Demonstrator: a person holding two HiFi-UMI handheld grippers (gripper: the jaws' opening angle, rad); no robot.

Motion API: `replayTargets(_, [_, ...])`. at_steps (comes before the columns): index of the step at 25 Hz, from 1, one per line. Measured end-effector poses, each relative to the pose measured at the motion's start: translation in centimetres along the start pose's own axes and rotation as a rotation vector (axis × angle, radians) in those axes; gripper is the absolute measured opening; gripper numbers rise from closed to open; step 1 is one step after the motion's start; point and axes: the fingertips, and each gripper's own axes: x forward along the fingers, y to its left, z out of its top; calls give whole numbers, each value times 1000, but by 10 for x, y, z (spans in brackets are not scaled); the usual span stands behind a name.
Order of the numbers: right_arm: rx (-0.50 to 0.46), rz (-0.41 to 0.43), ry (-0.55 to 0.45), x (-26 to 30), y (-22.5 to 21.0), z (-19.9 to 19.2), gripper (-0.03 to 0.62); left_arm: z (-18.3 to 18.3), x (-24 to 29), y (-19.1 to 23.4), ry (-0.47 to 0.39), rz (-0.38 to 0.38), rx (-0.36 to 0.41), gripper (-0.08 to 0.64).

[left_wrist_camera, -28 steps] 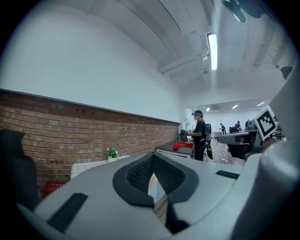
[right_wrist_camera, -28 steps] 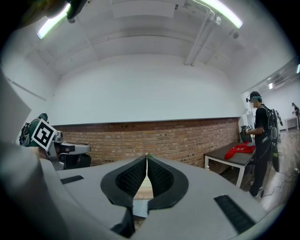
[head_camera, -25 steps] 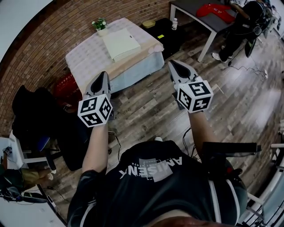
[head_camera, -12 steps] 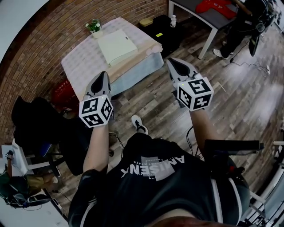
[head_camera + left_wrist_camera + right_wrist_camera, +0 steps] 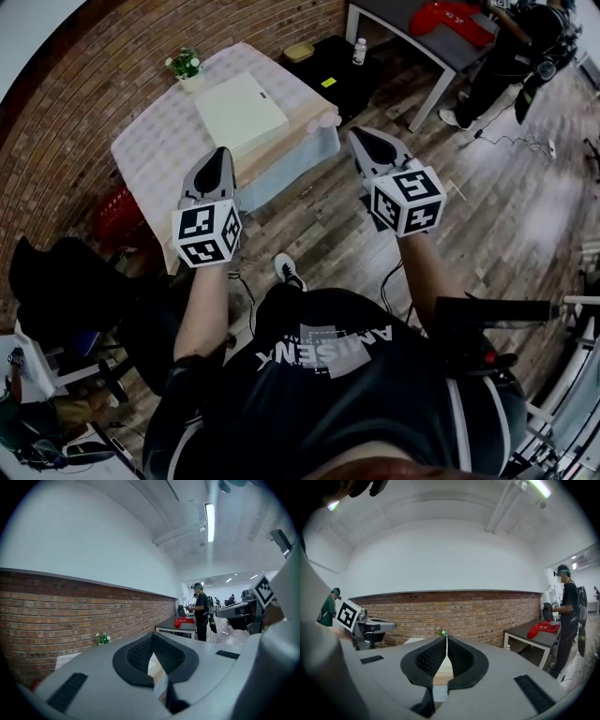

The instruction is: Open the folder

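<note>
Person stepped toward table. Folder now nearer left gripper and right gripper. Shoe, unseen a second ago, shows between the arms.

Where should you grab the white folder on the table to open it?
Probably the thin top cover at its near edge, coming in low from the person's side. The white folder lies flat and closed on the table, so only a cover edge can be pinched. Which edge opens is too far to tell.
</note>
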Motion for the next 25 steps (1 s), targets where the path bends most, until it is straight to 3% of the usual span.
replayTargets(5, [2, 4, 34, 52, 0, -4, 43, -7, 38, 34, 5, -23, -5, 12])
replayTargets(15, [16, -67, 47, 143, -11, 8, 43, -19, 99, 95, 10, -81, -14, 12])
replayTargets(19, [16, -83, 58, 170, -12, 10, 43, -27, 119, 103, 24, -129, 4, 12])
replayTargets(25, [0, -71, 91, 196, -20, 2, 43, -37, 135, 107, 40, -125, 7, 12])
